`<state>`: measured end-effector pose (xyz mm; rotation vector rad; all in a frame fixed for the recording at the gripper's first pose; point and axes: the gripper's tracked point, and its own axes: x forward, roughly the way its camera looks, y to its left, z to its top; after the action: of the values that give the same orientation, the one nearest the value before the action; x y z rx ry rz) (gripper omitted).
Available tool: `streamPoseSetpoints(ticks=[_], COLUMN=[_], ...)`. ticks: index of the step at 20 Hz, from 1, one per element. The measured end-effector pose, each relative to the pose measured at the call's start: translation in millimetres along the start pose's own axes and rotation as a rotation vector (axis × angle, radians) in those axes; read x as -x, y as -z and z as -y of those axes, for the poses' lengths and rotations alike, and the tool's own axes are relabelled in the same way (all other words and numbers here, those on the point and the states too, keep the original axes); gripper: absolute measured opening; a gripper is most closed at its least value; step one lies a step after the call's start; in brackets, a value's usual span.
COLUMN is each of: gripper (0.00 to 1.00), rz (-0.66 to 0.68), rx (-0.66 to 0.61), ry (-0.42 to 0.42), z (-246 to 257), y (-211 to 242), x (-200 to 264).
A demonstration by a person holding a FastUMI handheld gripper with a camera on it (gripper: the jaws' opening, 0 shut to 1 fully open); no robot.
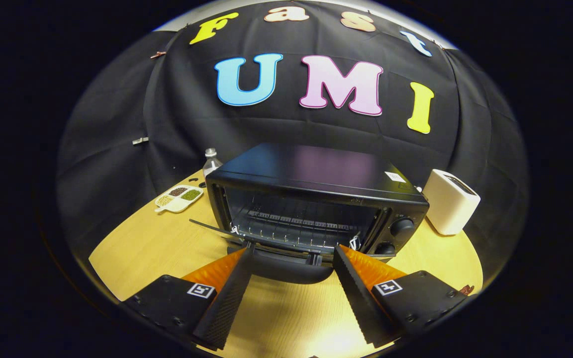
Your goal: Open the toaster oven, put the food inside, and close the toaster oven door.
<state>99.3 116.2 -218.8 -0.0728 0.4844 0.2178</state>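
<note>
The black toaster oven (311,174) stands on the wooden table (152,248) just ahead of my fingers. Its door (217,230) hangs down flat, seen nearly edge-on, and the dark handle (286,271) lies between my fingertips. A wire rack (296,226) shows inside the bare cavity. Two knobs (402,226) sit on the oven's right side. My gripper (294,248) is open, its fingers spread wide on either side of the handle, and nothing is held between them.
A white toaster (450,201) stands to the right of the oven. Left of the oven are a clear bottle (211,161) and a white divided dish (179,197) of beans and grains. Black cloth walls close the booth behind.
</note>
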Motion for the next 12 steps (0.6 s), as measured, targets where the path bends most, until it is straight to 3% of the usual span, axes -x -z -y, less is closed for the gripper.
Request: streamPoseSetpoints(ticks=[8, 12], gripper=[1.00, 1.00], rz=[-0.026, -0.199], rx=[0.051, 0.011], ry=[-0.035, -0.091], z=[-9, -16], y=[38, 100], x=[18, 27])
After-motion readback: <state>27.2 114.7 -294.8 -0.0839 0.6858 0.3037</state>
